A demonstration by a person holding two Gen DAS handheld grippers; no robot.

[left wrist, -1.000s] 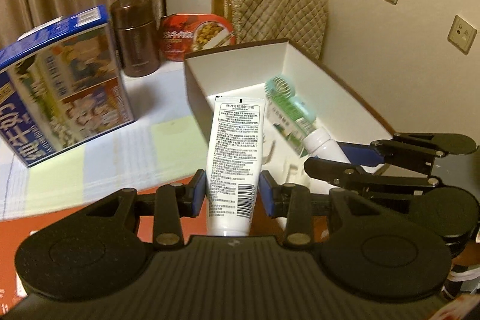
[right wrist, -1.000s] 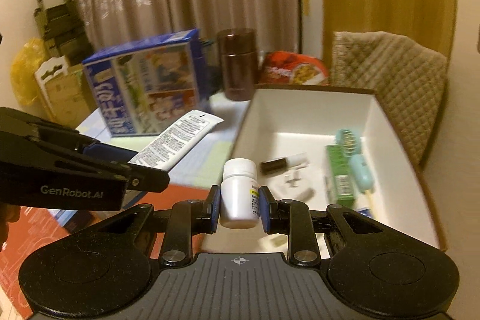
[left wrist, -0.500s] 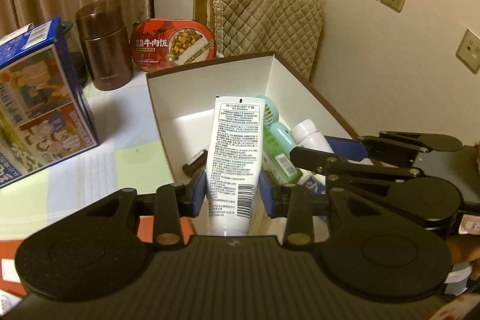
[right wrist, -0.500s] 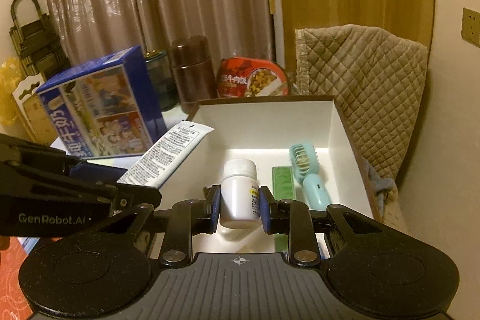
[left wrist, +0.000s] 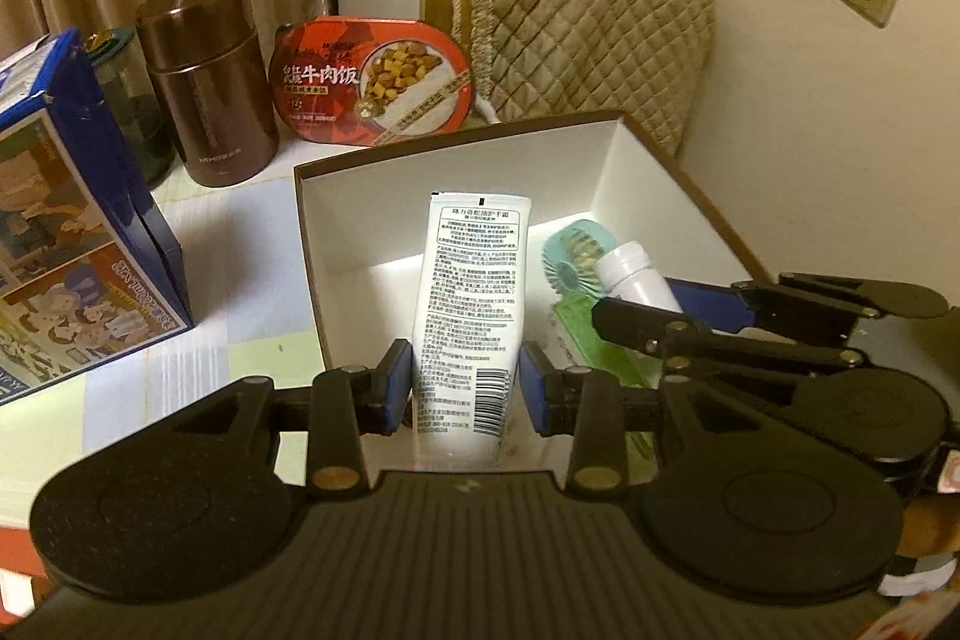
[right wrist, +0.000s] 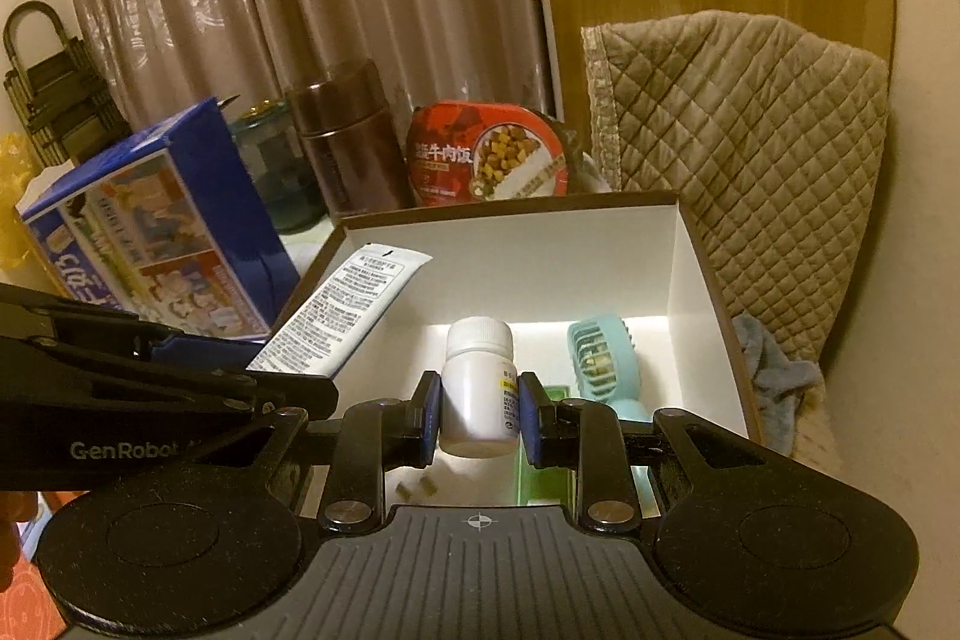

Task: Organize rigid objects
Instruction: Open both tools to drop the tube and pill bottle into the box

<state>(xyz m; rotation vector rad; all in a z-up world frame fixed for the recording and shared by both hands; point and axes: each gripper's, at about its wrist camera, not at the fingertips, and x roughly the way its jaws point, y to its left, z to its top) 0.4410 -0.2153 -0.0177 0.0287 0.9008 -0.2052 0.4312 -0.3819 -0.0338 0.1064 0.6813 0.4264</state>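
The left gripper [left wrist: 465, 388] clamps a white cream tube [left wrist: 471, 304] over the open white box [left wrist: 456, 160]. The right gripper [right wrist: 477, 418] clamps a white pill bottle [right wrist: 478, 385] above the box, beside a mint handheld fan [right wrist: 600, 358].

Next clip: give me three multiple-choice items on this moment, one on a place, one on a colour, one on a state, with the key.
1. Where does the fan lie?
A. inside the white box
B. on the blue carton
C. on the quilted cover

2. What colour is the flask?
A. green
B. brown
C. white

3. What does the left claw hold?
A. nothing
B. a pill bottle
C. a white tube

Key: 1 A, the fan rests on the box floor beside a green pack; 2 B, its body and lid are dark brown; 3 C, the blue pads flank the tube's lower end, while the pill bottle sits in the right claw.
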